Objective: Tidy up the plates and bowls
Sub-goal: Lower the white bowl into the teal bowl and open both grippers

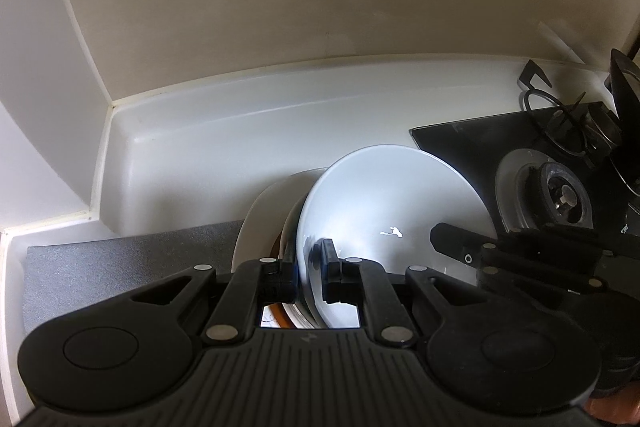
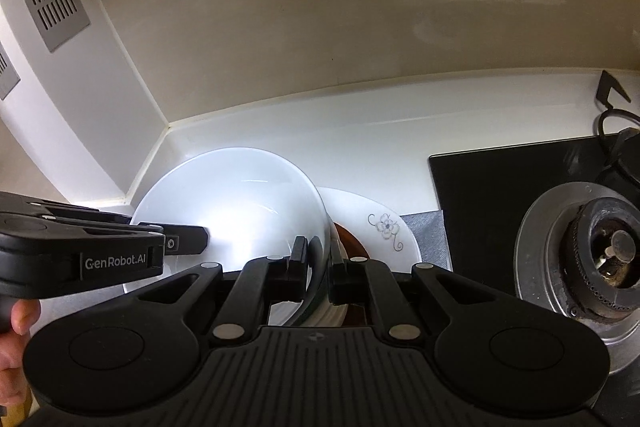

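Observation:
A large white bowl (image 1: 392,203) is held between both grippers above a stack of dishes. My left gripper (image 1: 310,273) is shut on the bowl's left rim. My right gripper (image 2: 318,267) is shut on the bowl's right rim; the bowl (image 2: 232,211) fills the left centre of the right wrist view. Under it lie a white plate (image 1: 260,215) and a brown-rimmed dish (image 1: 280,319). In the right wrist view the plate (image 2: 384,227) shows a flower print, with the brown dish (image 2: 352,239) on it. Each gripper shows in the other's view: the right (image 1: 520,259), the left (image 2: 100,251).
A grey mat (image 1: 120,263) lies on the white counter (image 1: 240,131) under the dishes. A black glass hob (image 2: 500,195) with a gas burner (image 2: 612,255) sits to the right. The wall and a corner close the back and left.

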Action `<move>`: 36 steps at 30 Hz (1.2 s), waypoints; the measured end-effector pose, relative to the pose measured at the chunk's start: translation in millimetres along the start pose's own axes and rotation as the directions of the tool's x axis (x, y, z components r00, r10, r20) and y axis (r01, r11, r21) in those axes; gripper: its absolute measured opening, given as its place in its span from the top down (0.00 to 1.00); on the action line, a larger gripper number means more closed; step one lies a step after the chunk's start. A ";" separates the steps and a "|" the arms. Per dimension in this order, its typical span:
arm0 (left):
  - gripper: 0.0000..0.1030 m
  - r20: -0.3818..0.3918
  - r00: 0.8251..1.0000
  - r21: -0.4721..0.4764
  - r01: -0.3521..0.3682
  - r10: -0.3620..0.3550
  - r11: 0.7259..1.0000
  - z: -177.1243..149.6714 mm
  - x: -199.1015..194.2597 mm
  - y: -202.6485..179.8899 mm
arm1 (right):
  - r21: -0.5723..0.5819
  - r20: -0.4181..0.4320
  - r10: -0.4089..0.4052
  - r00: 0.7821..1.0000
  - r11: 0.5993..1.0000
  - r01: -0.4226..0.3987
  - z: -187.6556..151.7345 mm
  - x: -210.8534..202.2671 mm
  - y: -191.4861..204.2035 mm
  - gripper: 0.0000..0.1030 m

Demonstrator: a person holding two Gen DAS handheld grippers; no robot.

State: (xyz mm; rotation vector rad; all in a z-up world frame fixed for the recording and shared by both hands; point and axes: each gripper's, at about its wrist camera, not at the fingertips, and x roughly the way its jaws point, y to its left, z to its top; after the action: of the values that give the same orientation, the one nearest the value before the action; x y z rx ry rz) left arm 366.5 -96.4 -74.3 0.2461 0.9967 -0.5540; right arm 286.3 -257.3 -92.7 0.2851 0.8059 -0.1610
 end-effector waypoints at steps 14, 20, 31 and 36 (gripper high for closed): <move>0.90 0.012 1.000 0.003 0.008 -0.008 1.000 -2.2 8.3 0.1 | -0.059 0.026 -0.042 0.999 0.997 0.044 -4.5 4.3 2.5 0.89; 0.89 0.032 0.999 0.001 0.033 -0.033 0.999 -3.3 9.2 4.1 | -0.066 0.013 -0.056 0.998 0.996 0.057 -7.8 13.0 2.7 0.89; 0.31 0.102 0.992 0.010 0.069 -0.069 0.998 -1.3 -15.4 1.4 | -0.072 0.012 -0.063 0.998 0.995 0.064 -9.0 18.4 3.9 0.89; 0.15 0.152 0.988 0.006 0.001 -0.002 1.000 4.8 -24.2 4.8 | -0.064 0.015 -0.051 0.999 0.997 0.052 -9.5 18.3 1.5 0.88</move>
State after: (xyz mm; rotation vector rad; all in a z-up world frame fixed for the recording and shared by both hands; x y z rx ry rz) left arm 362.4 -86.6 -51.6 0.2057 0.8473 -0.5685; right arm 292.6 -253.5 -112.0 0.2026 0.8045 -0.1849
